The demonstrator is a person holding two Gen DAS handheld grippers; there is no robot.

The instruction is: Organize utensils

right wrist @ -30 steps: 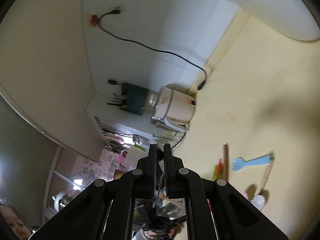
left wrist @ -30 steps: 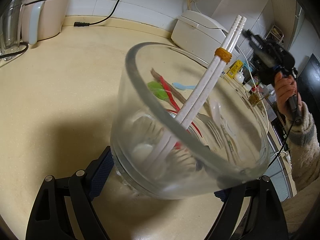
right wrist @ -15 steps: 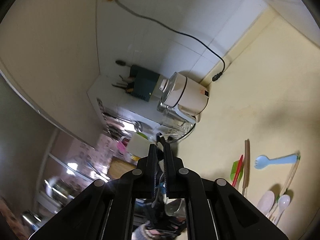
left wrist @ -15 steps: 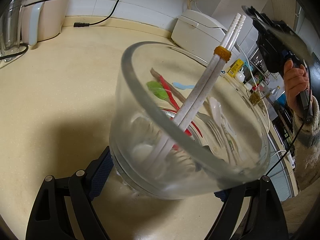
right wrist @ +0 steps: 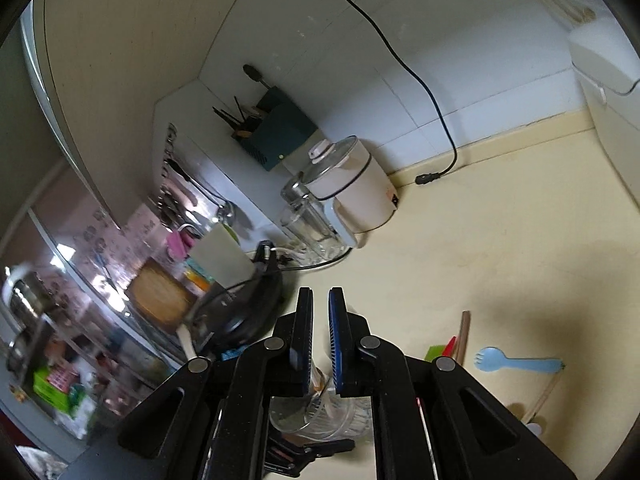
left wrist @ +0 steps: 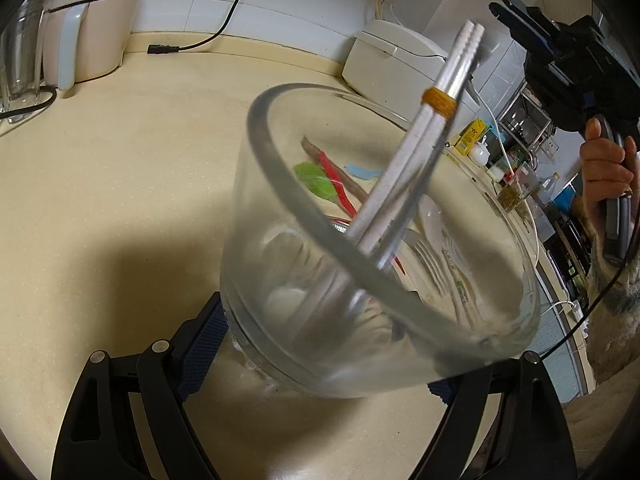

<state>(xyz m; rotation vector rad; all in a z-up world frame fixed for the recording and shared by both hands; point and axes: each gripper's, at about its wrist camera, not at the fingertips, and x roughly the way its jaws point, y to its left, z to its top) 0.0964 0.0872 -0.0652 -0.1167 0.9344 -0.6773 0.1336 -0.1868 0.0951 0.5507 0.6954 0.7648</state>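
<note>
My left gripper (left wrist: pixel 320 360) is shut on a clear glass cup (left wrist: pixel 280 184), tilted above the cream counter. A pair of white chopsticks (left wrist: pixel 416 160) bound by an orange band stands in the cup. Seen through the glass, a green spatula (left wrist: pixel 314 178), a red utensil (left wrist: pixel 336 180), a blue spork (left wrist: pixel 362 171) and forks (left wrist: pixel 432 264) lie on the counter. My right gripper (left wrist: pixel 500 2), held by a hand, hovers up right of the chopstick tops. In its own view the right gripper (right wrist: pixel 321 300) has its jaws opening to a narrow gap with nothing between them, above the cup (right wrist: pixel 320 412).
A white rice cooker (left wrist: pixel 392 60) stands at the back wall. A white electric pot (left wrist: pixel 88 28) and a glass jug (left wrist: pixel 20 60) stand at the left, with a loose power plug (left wrist: pixel 164 49) between. A black pan (right wrist: pixel 240 304) lies left of the counter.
My right gripper has risen, rolled and drawn away to the right of the chopstick tops, and its jaws have parted slightly. The left gripper and cup have stayed still.
</note>
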